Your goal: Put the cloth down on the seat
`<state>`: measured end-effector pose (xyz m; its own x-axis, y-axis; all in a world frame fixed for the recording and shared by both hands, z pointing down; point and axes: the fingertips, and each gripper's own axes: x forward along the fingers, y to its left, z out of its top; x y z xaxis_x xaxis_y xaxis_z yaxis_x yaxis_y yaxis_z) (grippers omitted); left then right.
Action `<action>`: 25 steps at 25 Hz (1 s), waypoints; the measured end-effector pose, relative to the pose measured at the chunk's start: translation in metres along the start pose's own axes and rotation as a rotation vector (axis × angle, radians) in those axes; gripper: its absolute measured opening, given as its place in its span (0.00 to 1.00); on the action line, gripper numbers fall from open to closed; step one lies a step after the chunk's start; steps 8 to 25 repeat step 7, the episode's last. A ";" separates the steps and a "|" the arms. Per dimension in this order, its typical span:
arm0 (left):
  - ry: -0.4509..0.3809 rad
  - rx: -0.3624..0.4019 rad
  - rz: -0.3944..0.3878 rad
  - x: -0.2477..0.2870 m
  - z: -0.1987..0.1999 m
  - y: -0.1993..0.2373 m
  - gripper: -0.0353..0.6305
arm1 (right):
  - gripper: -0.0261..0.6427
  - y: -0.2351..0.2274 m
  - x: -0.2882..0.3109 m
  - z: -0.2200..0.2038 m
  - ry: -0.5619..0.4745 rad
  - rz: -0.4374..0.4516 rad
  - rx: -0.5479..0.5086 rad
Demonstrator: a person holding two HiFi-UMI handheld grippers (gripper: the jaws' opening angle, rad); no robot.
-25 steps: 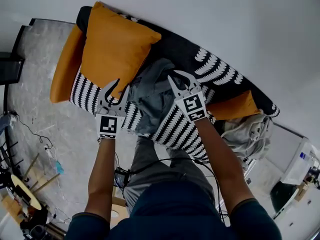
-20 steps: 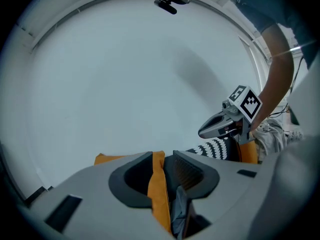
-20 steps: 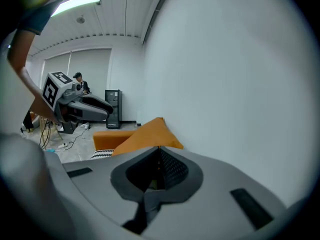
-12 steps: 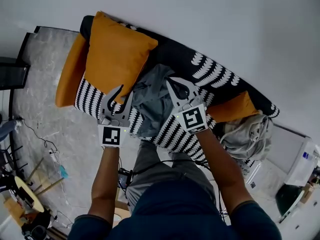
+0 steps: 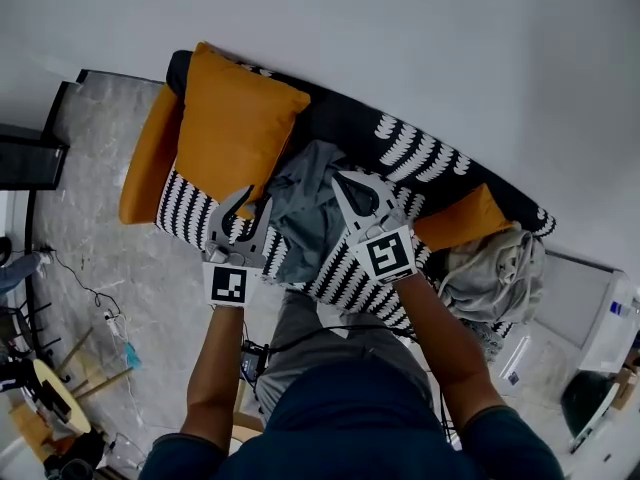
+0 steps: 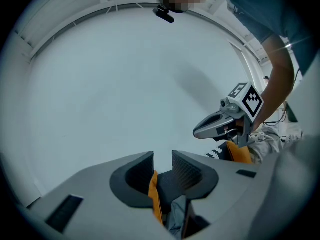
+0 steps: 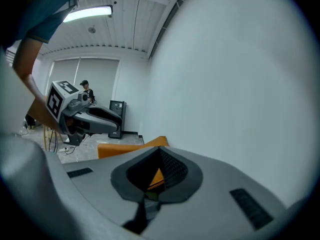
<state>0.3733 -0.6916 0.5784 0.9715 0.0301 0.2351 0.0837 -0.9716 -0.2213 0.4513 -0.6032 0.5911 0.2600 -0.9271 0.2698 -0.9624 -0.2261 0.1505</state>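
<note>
Crumpled grey cloth (image 5: 305,203) heaped on black-and-white patterned sofa seat (image 5: 345,263), free of both tools. Set-down seemingly done (nothing pinched). Left hand-held gripper (image 6: 162,159) released, just narrowed slightly; right hand-held gripper (image 7: 159,152) clenched empty. Next: pull back clear, no snagging.

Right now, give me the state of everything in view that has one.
grey cloth: crumpled on the seat, held by neither gripper.
left gripper: open, jaws just narrowed slightly, nothing between them.
right gripper: shut, empty.
large orange cushion: propped against the backrest.
pale clothes pile: heaped at the seat's other end.
</note>
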 end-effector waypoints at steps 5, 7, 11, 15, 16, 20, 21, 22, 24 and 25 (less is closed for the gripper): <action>-0.003 0.003 -0.012 -0.012 0.010 -0.017 0.23 | 0.06 0.005 -0.023 0.003 0.004 -0.005 0.000; 0.000 0.005 -0.017 -0.017 0.013 -0.026 0.23 | 0.06 0.007 -0.033 0.002 -0.002 -0.004 0.002; 0.000 0.005 -0.017 -0.017 0.013 -0.026 0.23 | 0.06 0.007 -0.033 0.002 -0.002 -0.004 0.002; 0.000 0.005 -0.017 -0.017 0.013 -0.026 0.23 | 0.06 0.007 -0.033 0.002 -0.002 -0.004 0.002; 0.000 0.005 -0.017 -0.017 0.013 -0.026 0.23 | 0.06 0.007 -0.033 0.002 -0.002 -0.004 0.002; 0.000 0.005 -0.017 -0.017 0.013 -0.026 0.23 | 0.06 0.007 -0.033 0.002 -0.002 -0.004 0.002; 0.000 0.005 -0.017 -0.017 0.013 -0.026 0.23 | 0.06 0.007 -0.033 0.002 -0.002 -0.004 0.002; 0.000 0.005 -0.017 -0.017 0.013 -0.026 0.23 | 0.06 0.007 -0.033 0.002 -0.002 -0.004 0.002; 0.000 0.005 -0.017 -0.017 0.013 -0.026 0.23 | 0.06 0.007 -0.033 0.002 -0.002 -0.004 0.002; 0.000 0.005 -0.017 -0.017 0.013 -0.026 0.23 | 0.06 0.007 -0.033 0.002 -0.002 -0.004 0.002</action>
